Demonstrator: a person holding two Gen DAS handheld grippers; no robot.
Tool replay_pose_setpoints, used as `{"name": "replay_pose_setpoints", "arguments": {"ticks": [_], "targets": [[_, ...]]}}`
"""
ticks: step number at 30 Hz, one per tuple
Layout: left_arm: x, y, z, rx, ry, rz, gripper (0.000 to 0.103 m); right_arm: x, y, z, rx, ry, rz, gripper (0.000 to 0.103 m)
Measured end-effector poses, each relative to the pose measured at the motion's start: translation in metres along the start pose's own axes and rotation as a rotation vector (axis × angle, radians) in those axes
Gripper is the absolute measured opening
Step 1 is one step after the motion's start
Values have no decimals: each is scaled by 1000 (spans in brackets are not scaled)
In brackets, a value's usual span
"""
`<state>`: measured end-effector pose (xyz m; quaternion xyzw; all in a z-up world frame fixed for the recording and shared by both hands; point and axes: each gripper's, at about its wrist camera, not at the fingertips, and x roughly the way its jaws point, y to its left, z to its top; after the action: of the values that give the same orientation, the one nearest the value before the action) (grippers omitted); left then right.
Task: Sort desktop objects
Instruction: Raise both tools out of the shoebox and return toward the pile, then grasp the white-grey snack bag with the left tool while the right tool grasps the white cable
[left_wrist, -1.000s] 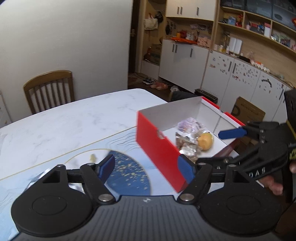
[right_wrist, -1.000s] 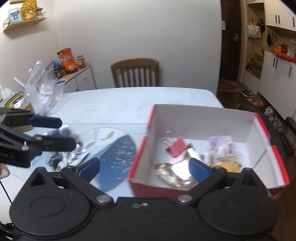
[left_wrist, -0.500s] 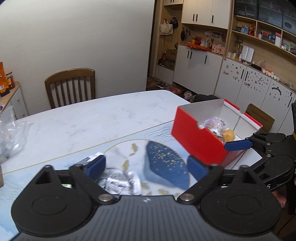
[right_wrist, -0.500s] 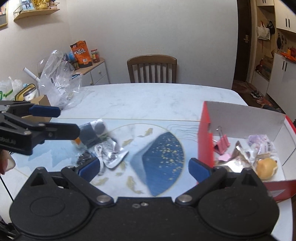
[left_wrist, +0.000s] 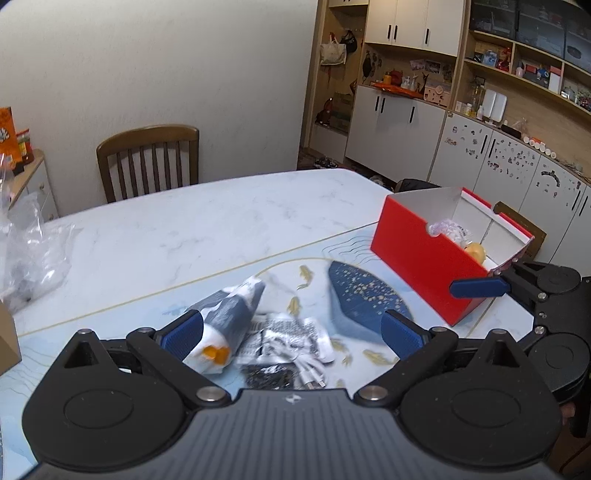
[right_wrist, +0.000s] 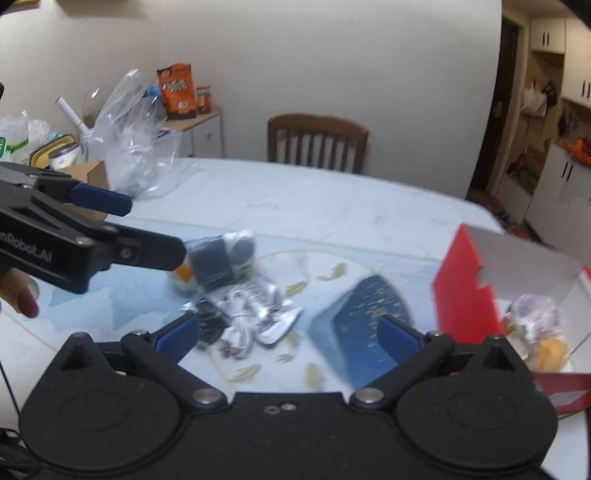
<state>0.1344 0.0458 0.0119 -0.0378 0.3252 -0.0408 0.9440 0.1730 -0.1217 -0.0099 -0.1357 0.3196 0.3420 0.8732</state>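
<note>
Both my tongs hang spread over the table (left_wrist: 229, 221), nothing clamped.

From big to small: the marble table carries a printed mat (right_wrist: 325, 273); the red box (left_wrist: 424, 266) sits at its right end with wrapped bits and a yellow ball (right_wrist: 550, 350) inside. Left of it lies the loose pile: a grey packet (left_wrist: 225, 314), crinkled wrappers (left_wrist: 291, 332), a white cable (right_wrist: 240, 328). My left gripper (left_wrist: 291, 332) gapes wide above the pile; my right gripper (right_wrist: 288, 332) stands apart too.
</note>
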Motion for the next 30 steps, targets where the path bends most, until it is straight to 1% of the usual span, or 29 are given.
{"name": "replay_pose_setpoints", "arguments": {"ticks": [4, 10, 12, 14, 16, 18, 20, 24, 27, 30], "targets": [[9, 15, -7, -1, 15, -9, 103, 15, 12, 1, 0, 32, -2, 102], [25, 32, -12, 11, 29, -11, 103, 34, 17, -1, 28, 70, -4, 100], [32, 39, -12, 5, 40, -11, 103, 41, 17, -2, 34, 83, -30, 97], [39, 47, -14, -11, 61, -19, 103, 48, 17, -3, 34, 98, -54, 91], [46, 51, -15, -7, 73, -13, 103, 56, 15, -2, 51, 120, -58, 86], [52, 55, -15, 3, 80, -8, 103, 64, 13, 0, 68, 133, -60, 84], [57, 58, -14, 3, 83, -2, 103, 72, 13, 3, 79, 147, -51, 79], [72, 66, -12, -21, 116, -4, 103, 86, 17, 9, 78, 164, -25, 76], [81, 66, -11, -2, 120, 5, 103, 97, 21, 13, 72, 177, -12, 71], [88, 69, -11, 8, 123, 10, 103, 107, 23, 15, 76, 197, -5, 62]]}}
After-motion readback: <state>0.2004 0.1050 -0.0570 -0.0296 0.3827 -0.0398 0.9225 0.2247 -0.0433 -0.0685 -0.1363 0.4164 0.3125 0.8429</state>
